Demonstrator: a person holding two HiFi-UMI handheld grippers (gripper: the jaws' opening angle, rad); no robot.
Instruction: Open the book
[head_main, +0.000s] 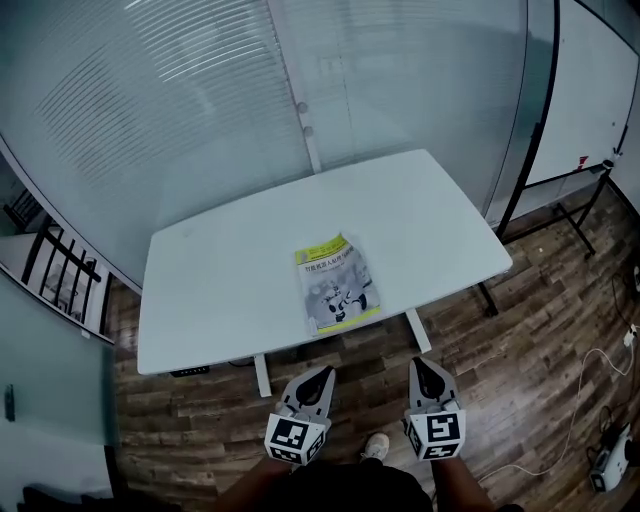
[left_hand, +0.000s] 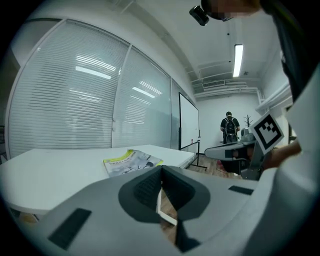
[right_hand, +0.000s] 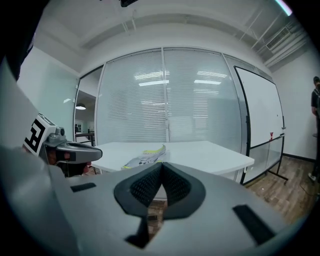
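Near the table's (head_main: 220, 280) front edge lies the closed book (head_main: 337, 283), at twelve o'clock from the left gripper (head_main: 321, 373) and eleven from the right gripper (head_main: 421, 364), apart from both. Both jaw pairs are clenched, empty.

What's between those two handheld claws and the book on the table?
In the head view, only bare wooden floor and the white table's near edge lie between the left gripper, the right gripper and the book.
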